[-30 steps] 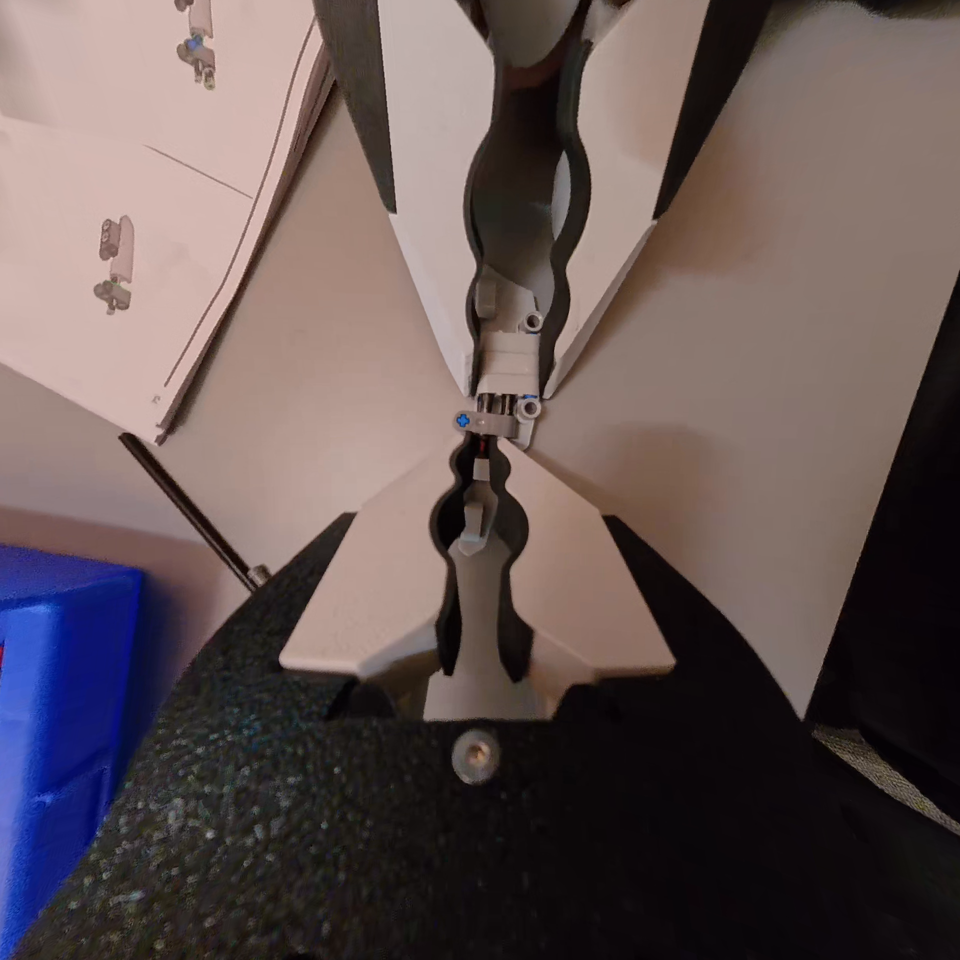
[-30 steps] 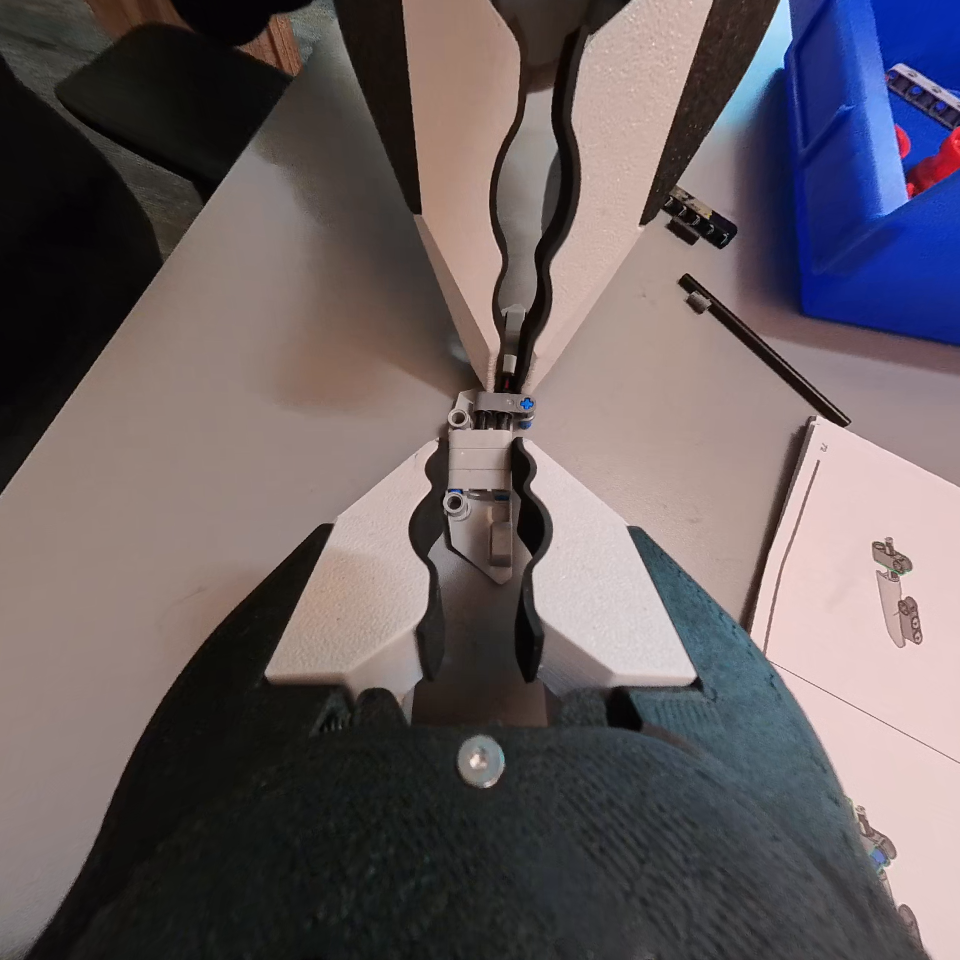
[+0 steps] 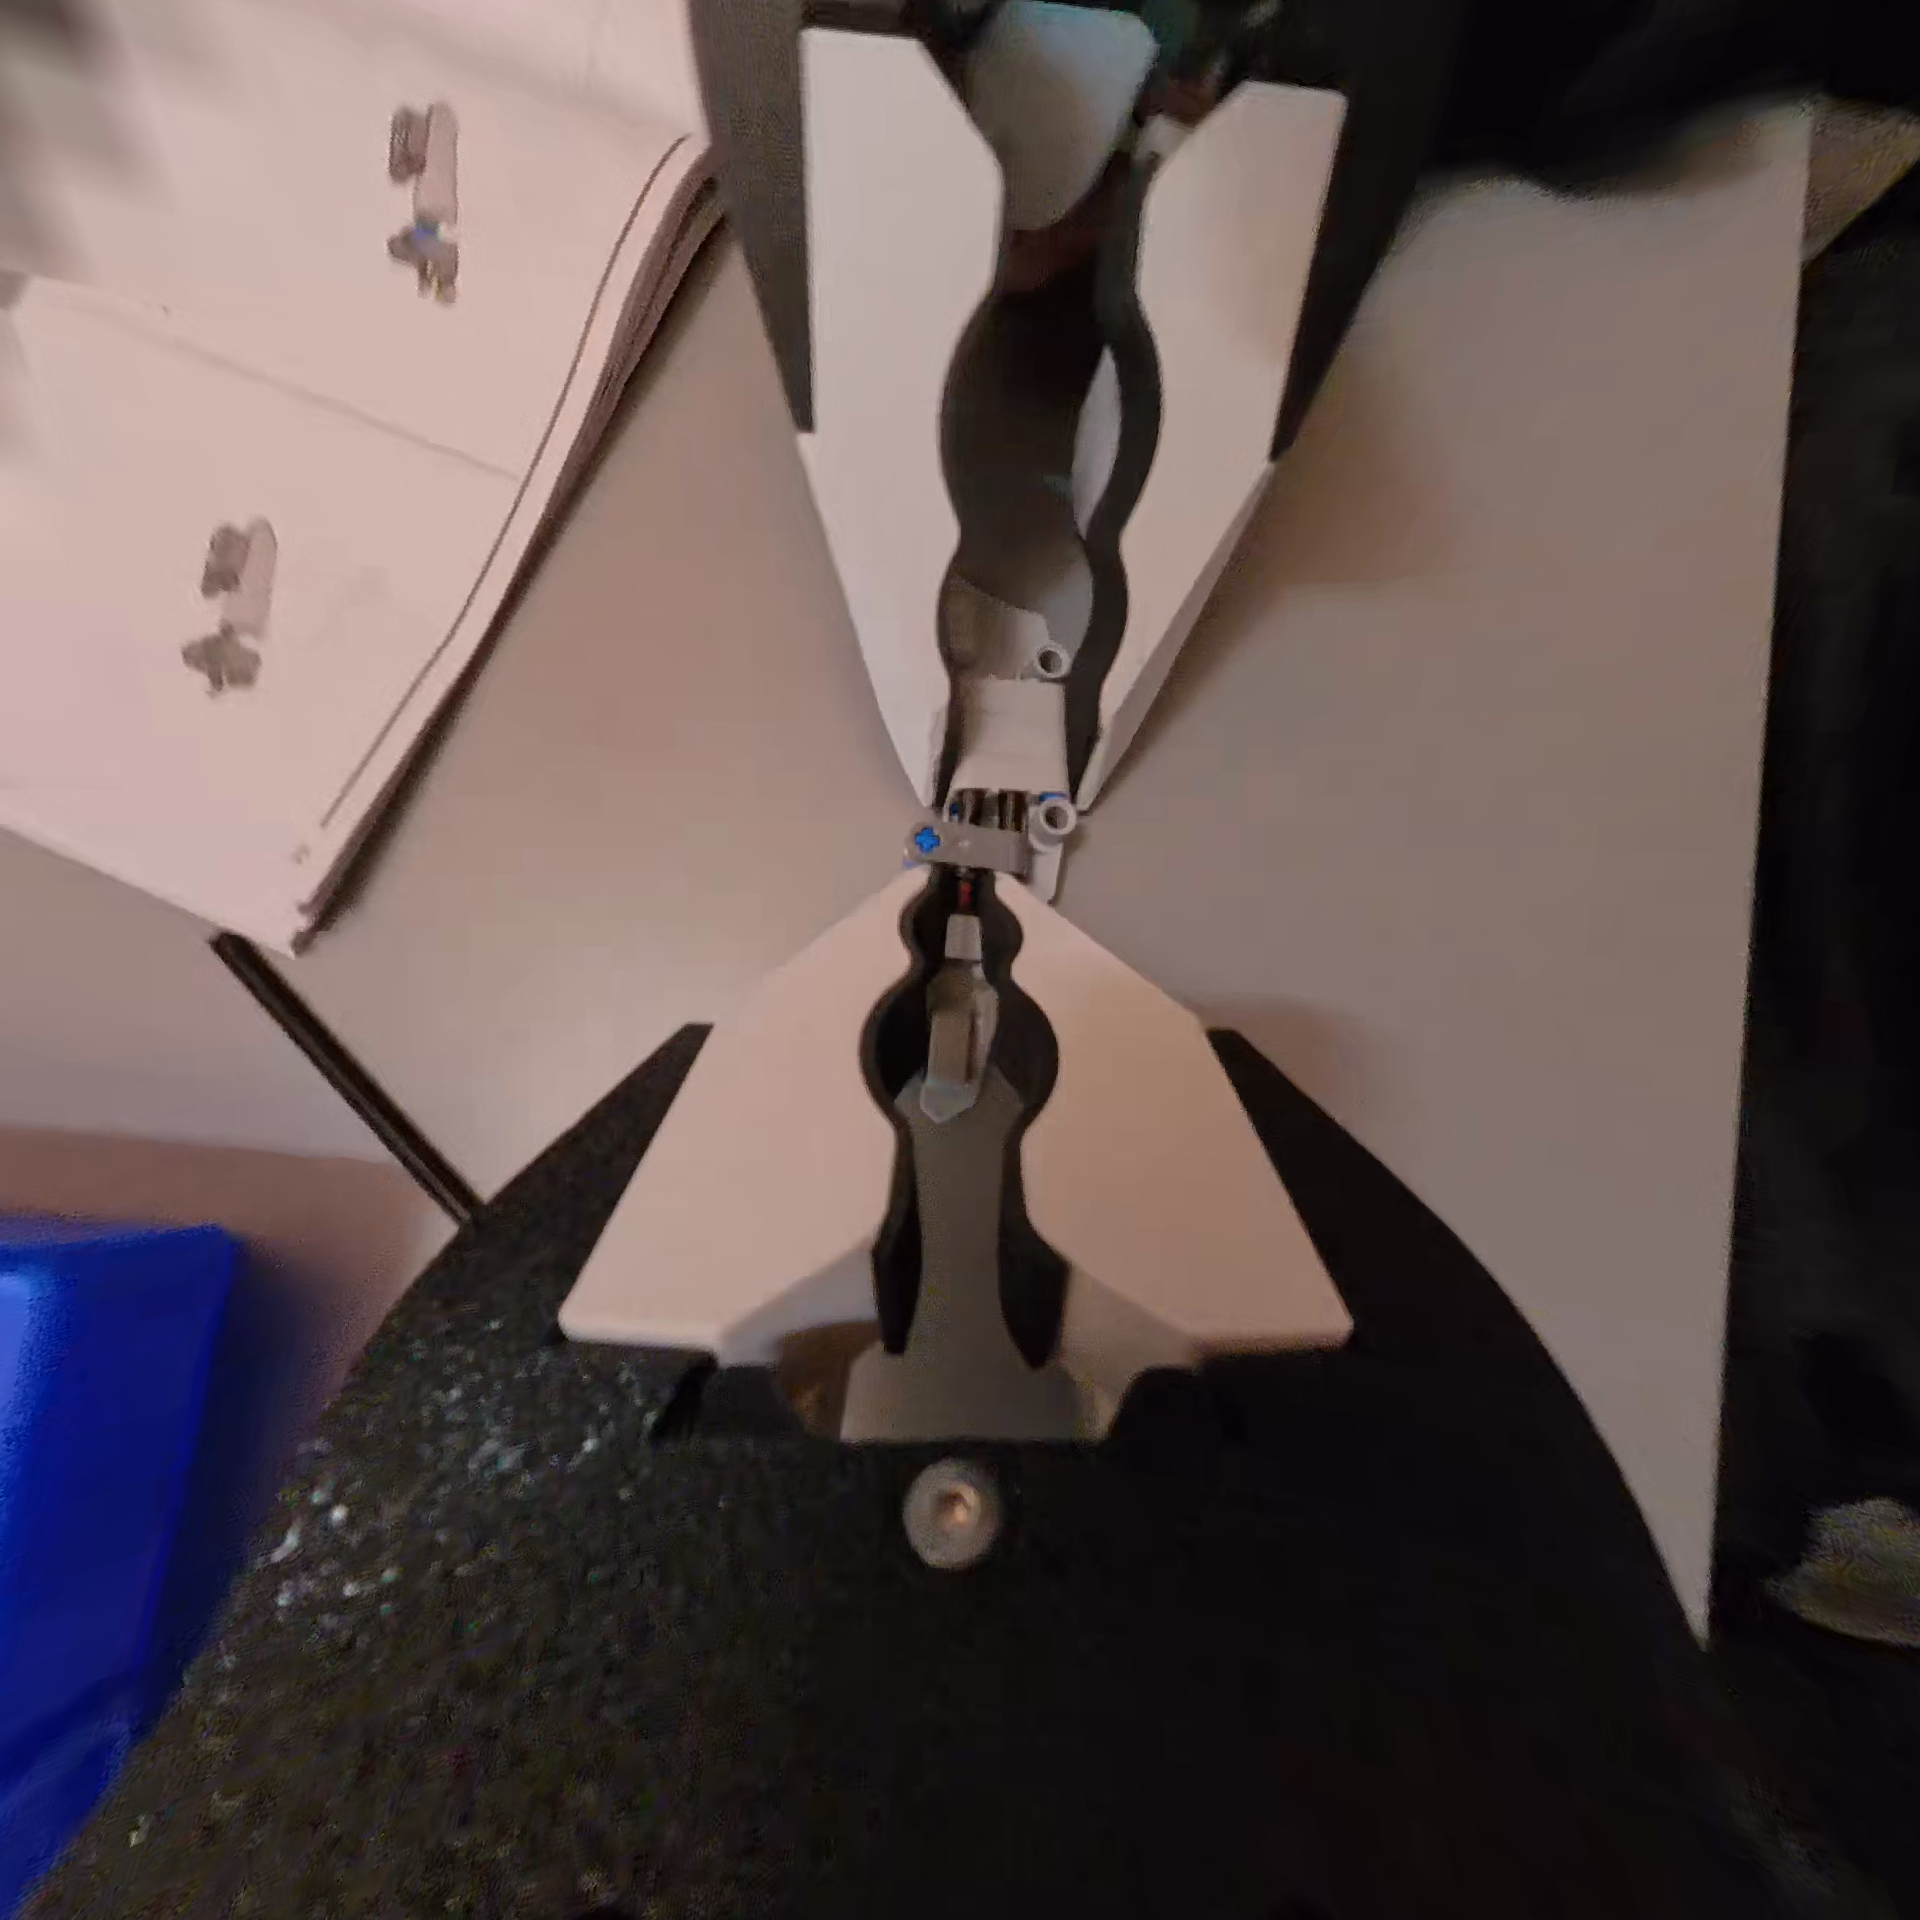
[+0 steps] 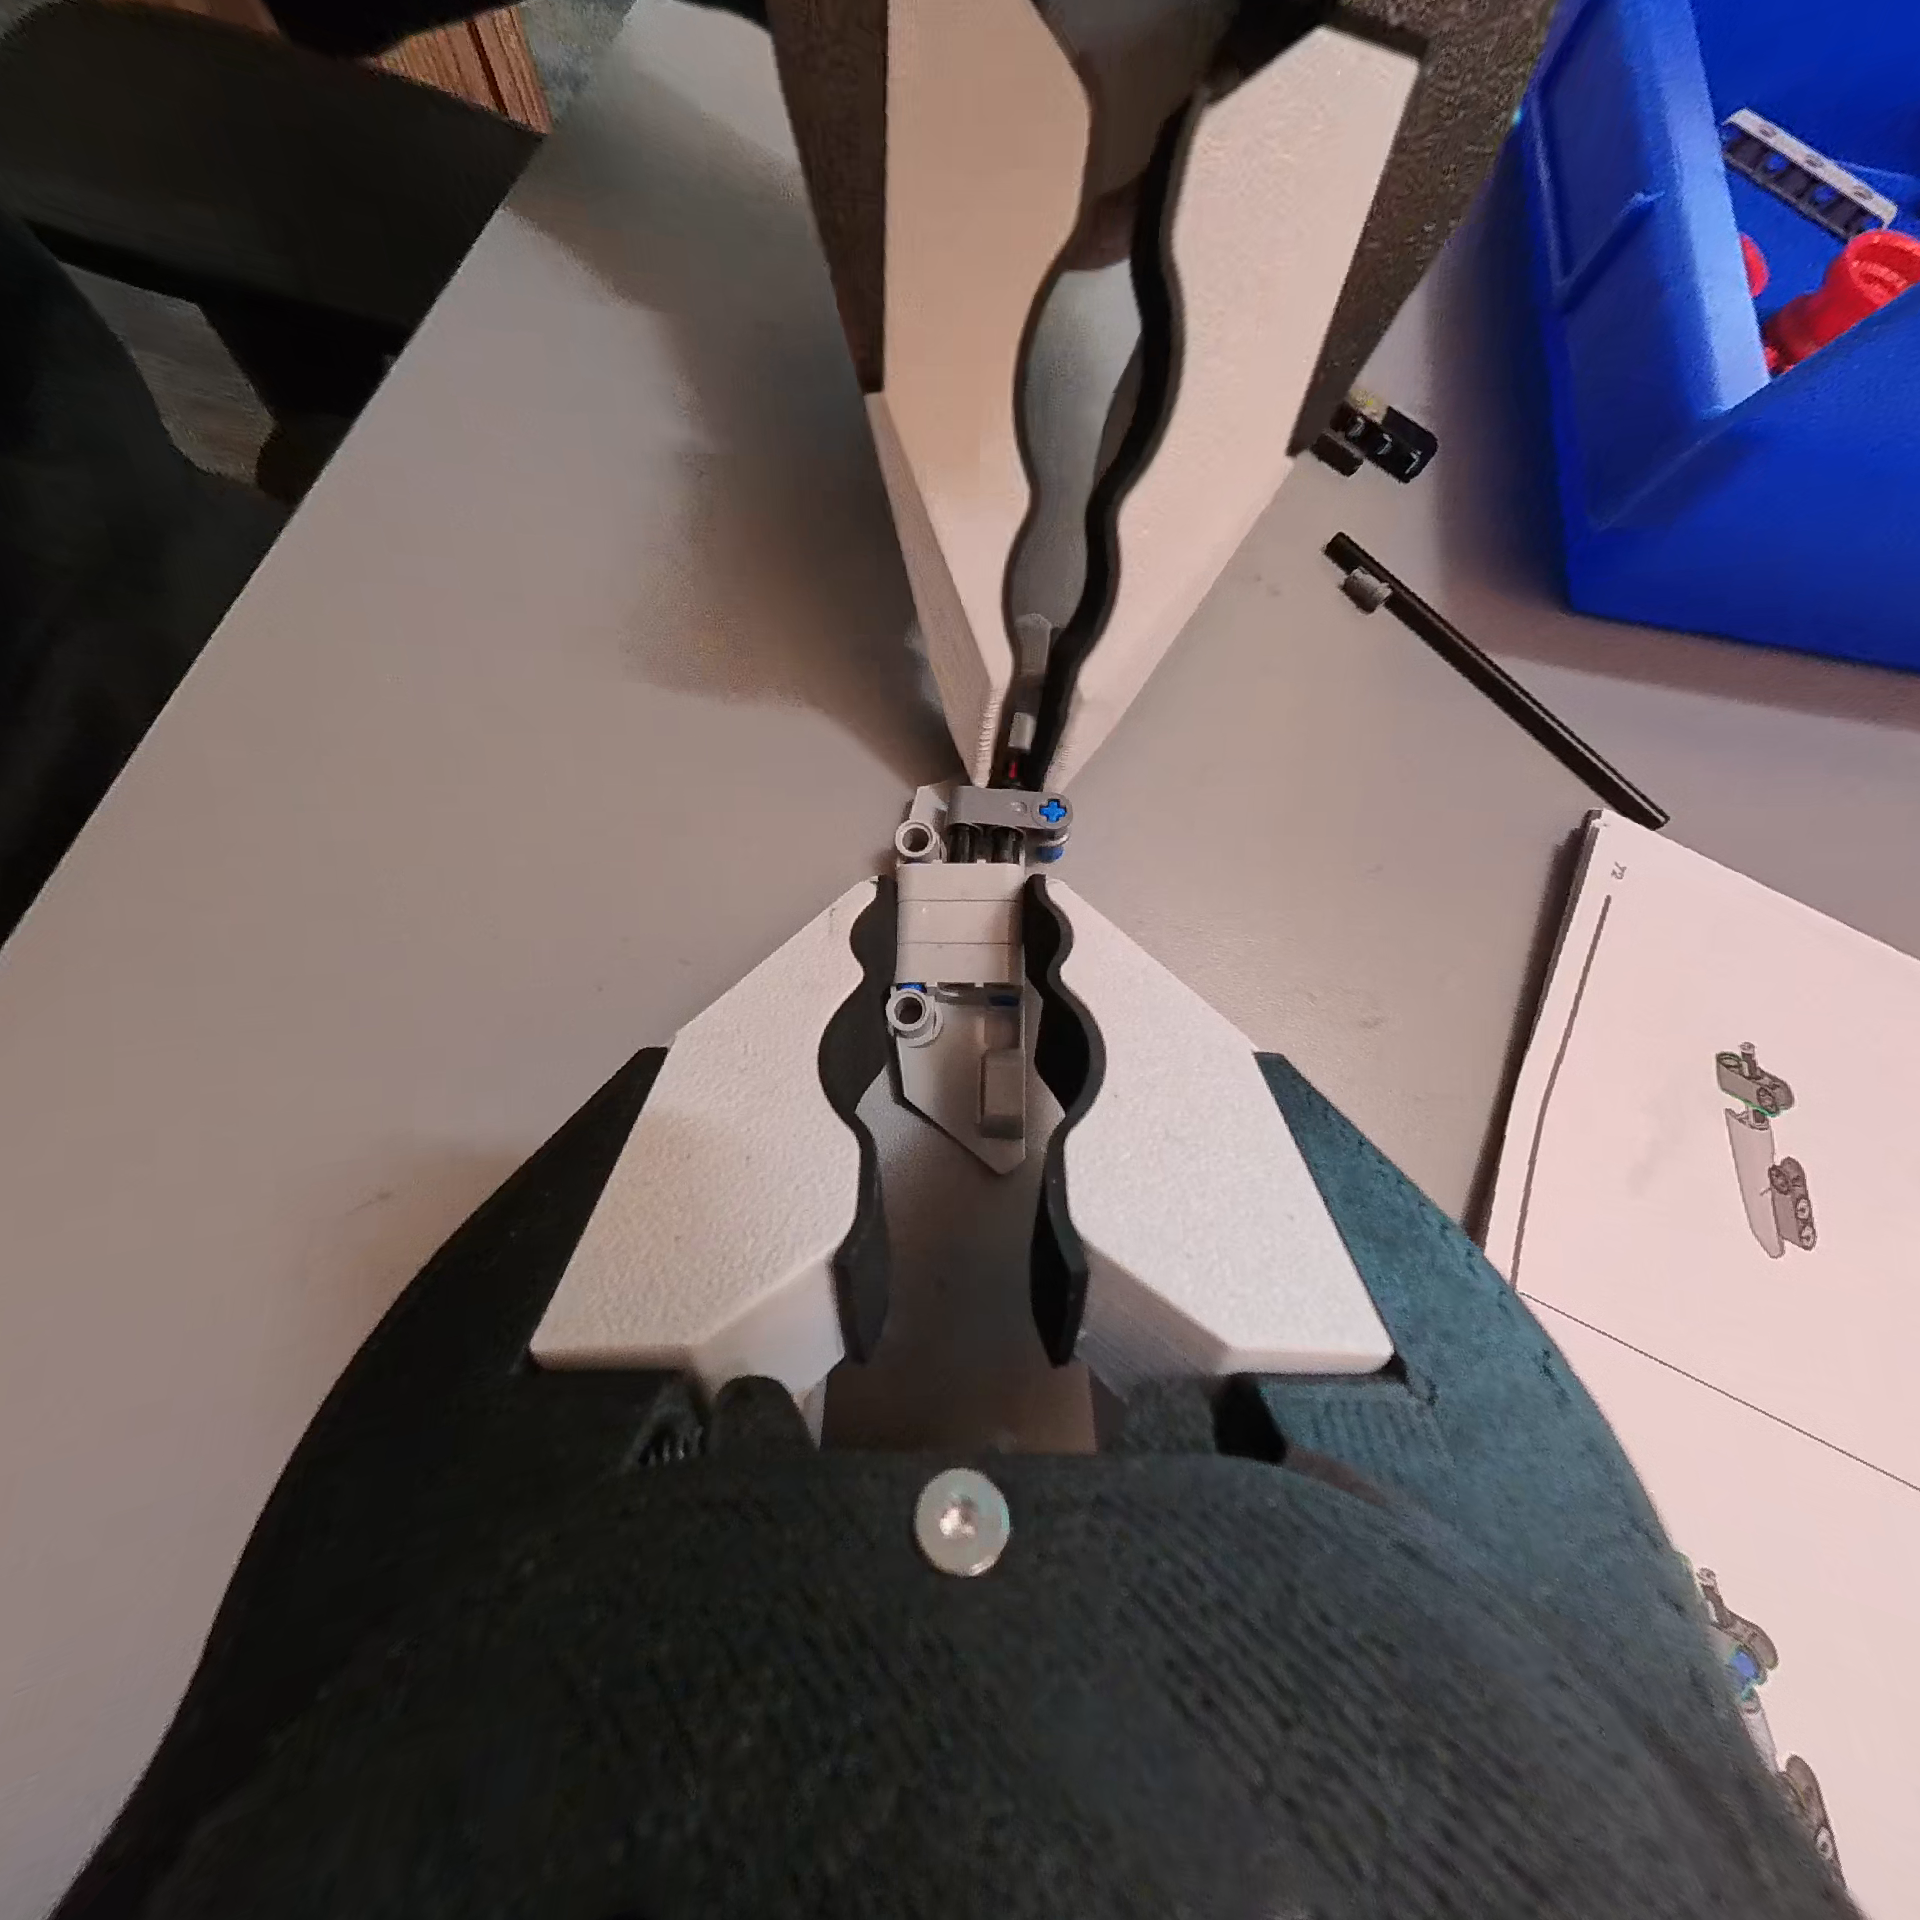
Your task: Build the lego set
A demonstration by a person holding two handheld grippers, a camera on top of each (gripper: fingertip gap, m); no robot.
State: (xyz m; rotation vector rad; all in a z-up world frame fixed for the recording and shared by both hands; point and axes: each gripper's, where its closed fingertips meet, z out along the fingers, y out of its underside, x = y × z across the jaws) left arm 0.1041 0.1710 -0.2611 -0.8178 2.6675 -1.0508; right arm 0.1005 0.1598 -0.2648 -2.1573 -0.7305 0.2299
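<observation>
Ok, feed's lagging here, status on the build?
Left gripper shut on small grey piece. Right gripper shut on grey assembly. Tips meeting above table; nothing between them.

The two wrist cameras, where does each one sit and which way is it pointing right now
Left wrist view: sits on the left gripper, looking along its fingers across the table at the right gripper; its own fingers pinch a thin grey piece.
Right wrist view: sits on the right gripper, facing the left gripper; its fingers clamp the grey lego assembly.
Shared: tip-to-tip grippers, assembly, instruction booklet, black axle, blue bin.
</observation>
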